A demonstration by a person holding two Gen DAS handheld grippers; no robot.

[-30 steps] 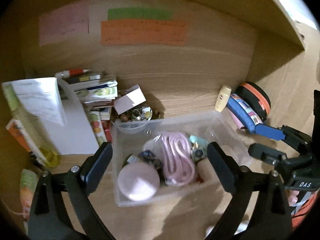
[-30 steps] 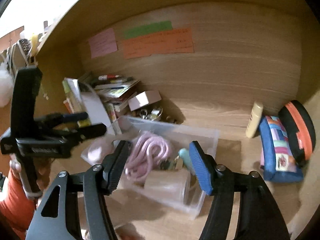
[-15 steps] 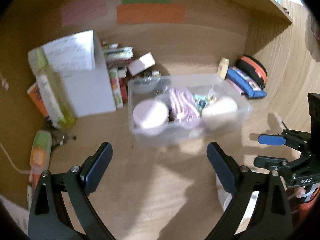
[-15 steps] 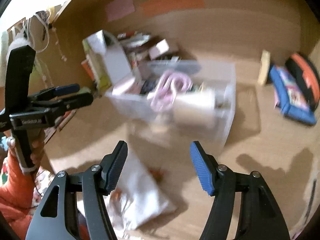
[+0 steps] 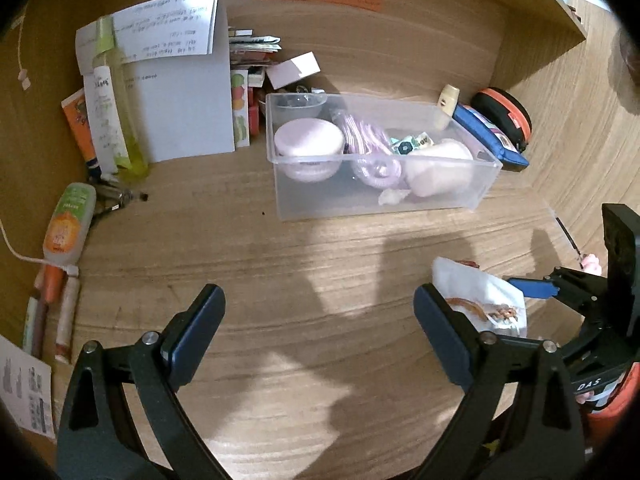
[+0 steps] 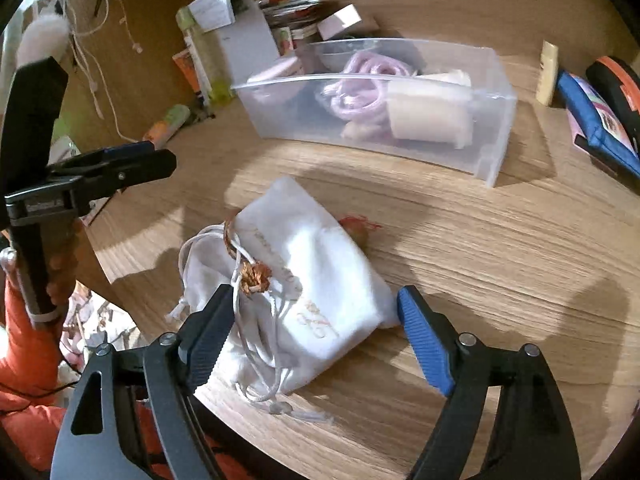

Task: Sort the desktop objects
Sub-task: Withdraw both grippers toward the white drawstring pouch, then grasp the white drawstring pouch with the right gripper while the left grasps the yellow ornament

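- Both claws have drawn back from the clear bin (image 6: 492, 160) toward the near tabletop (image 6: 500, 248).
- Right claw (image 6: 316, 332) is opening around the white pouch (image 6: 320, 280); left claw (image 5: 316, 332) is spread, empty.
- The pouch is likely next to be sorted.

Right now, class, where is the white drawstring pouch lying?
The white drawstring pouch lies on the wooden desk, nearer than the clear plastic bin, between the opening right gripper's fingers.

One clear plastic bin (image 5: 472, 200) is sitting upper centre, one white drawstring pouch (image 6: 320, 280) is lying mid-frame, two zip cases, one blue pencil case (image 5: 486, 136) and one round black-and-orange case (image 5: 504, 116), are resting upper right.
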